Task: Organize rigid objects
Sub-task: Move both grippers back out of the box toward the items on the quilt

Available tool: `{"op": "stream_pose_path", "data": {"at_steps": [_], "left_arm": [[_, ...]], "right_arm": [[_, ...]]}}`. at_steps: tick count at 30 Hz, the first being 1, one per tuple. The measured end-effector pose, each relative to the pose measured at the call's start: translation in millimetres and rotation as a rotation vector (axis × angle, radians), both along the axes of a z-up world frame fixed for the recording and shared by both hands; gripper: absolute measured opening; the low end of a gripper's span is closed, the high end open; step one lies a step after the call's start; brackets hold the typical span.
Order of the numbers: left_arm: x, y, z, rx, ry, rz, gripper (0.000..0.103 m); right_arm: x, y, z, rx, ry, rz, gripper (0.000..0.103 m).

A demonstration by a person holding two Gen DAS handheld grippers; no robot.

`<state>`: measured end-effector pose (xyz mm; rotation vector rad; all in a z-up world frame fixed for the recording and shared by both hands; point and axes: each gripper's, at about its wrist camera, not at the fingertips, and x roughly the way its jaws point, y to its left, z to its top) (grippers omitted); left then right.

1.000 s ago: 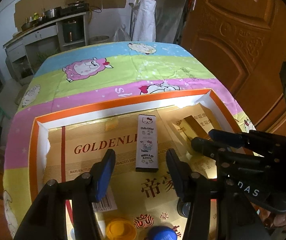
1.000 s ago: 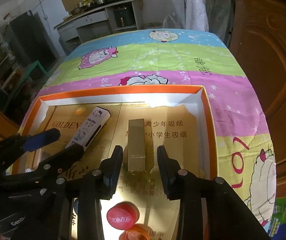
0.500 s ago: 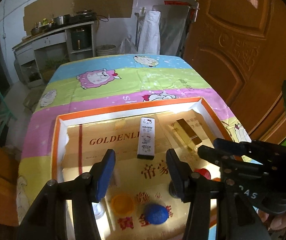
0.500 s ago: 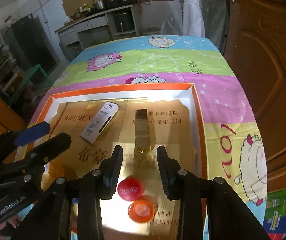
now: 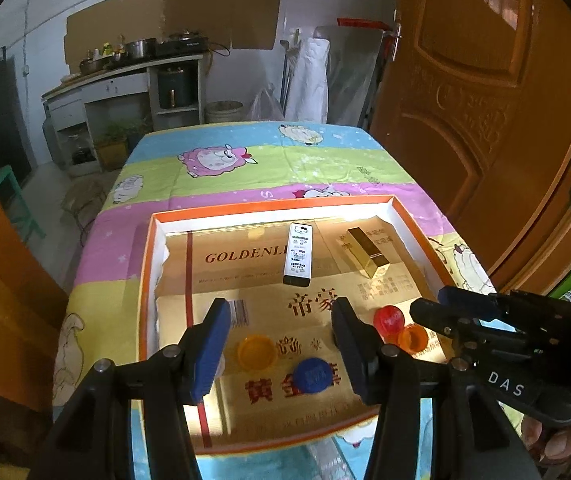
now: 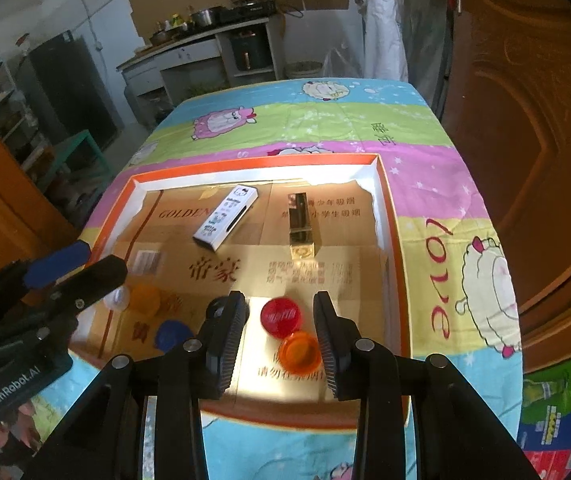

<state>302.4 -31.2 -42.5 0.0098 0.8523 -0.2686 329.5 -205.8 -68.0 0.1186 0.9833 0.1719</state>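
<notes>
Both grippers have pulled back and risen from the two boxes, so the whole orange-rimmed cardboard tray (image 5: 413, 222) and its bottle caps now show. The left gripper (image 5: 281, 344) hangs with jaws spread and empty above the yellow plastic cap (image 5: 256, 351) and blue plastic cap (image 5: 312, 376); the right gripper (image 6: 279, 334) hangs equally spread and empty over the red plastic cap (image 6: 280, 315) and orange plastic cap (image 6: 298, 352), which touch. The white Hello Kitty box (image 5: 298, 253) and the gold rectangular box (image 5: 366, 252) lie flat side by side at the tray's far end, apart. The boxes look placed; the caps appear next. That would call for lowering a gripper squarely over one low cap and closing gently, since such flat discs could easily slip.
</notes>
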Motion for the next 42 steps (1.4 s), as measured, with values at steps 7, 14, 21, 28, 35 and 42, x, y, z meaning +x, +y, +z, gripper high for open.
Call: {"op": "stream_pose_path", "data": {"at_steps": [7,14,21,28,35,42], "left_arm": [[-22,8,11,-0.012,-0.022,0.012,0.052],[-44,20,22,-0.030,-0.040,0.031,0.052],[-66,36,28,-0.053,-0.055,0.061,0.052],[-87,48,29,-0.075,-0.074,0.080,0.052],[-110,54,14,-0.107,-0.078,0.116,0.052],[-133,44,-29,-0.103,-0.019,0.140,0.052]], "right_arm": [[-21,5,10,0.004,-0.019,0.005,0.036],[-45,13,19,0.007,-0.036,0.018,0.036],[-66,22,22,0.009,-0.040,0.035,0.036],[-84,31,22,0.009,-0.046,0.057,0.036],[-102,36,13,0.019,-0.044,0.069,0.036],[-114,37,-2,0.034,-0.015,0.076,0.036]]}}
